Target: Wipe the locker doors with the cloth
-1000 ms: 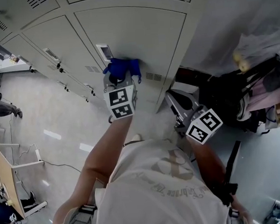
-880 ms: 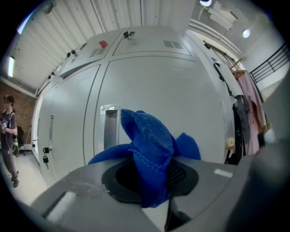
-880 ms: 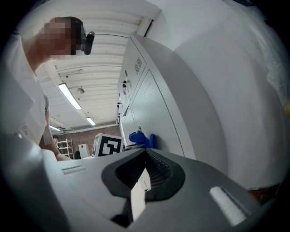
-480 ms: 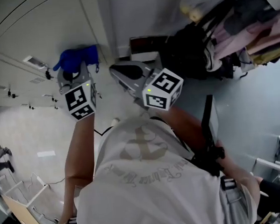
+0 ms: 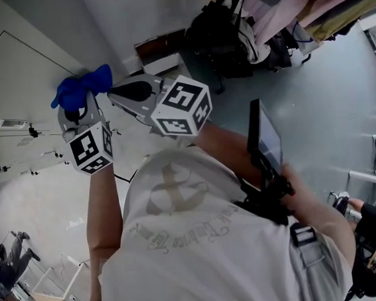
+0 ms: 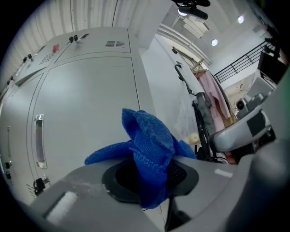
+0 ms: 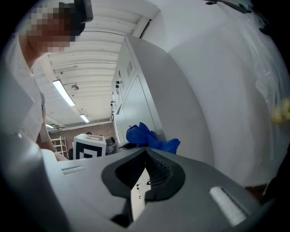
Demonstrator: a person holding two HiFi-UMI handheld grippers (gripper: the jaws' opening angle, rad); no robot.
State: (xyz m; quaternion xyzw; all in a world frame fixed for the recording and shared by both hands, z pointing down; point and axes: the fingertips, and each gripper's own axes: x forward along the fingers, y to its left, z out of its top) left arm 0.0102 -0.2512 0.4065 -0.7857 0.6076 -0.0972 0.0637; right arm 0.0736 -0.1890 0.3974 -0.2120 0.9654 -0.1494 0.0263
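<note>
A blue cloth (image 5: 80,87) sticks out of my left gripper (image 5: 77,107), which is shut on it. In the left gripper view the cloth (image 6: 150,145) bunches up between the jaws in front of a grey locker door (image 6: 86,104) with a metal handle (image 6: 39,140). Whether the cloth touches the door I cannot tell. My right gripper (image 5: 121,91) hangs just right of the cloth, jaws shut with nothing in them. From the right gripper (image 7: 145,176) view, the cloth (image 7: 146,136) and the left gripper's marker cube (image 7: 89,146) sit close ahead, beside the locker side (image 7: 149,90).
More locker doors (image 5: 8,80) run off to the left. A rack of clothes and bags (image 5: 257,23) stands at the upper right by a white wall. The person's torso fills the lower middle of the head view, with a black strap (image 5: 264,174) at the right.
The head view has swung right, away from the lockers. The left gripper with the cloth has shifted off the door's handle toward the locker's right edge. The right gripper has risen beside it.
</note>
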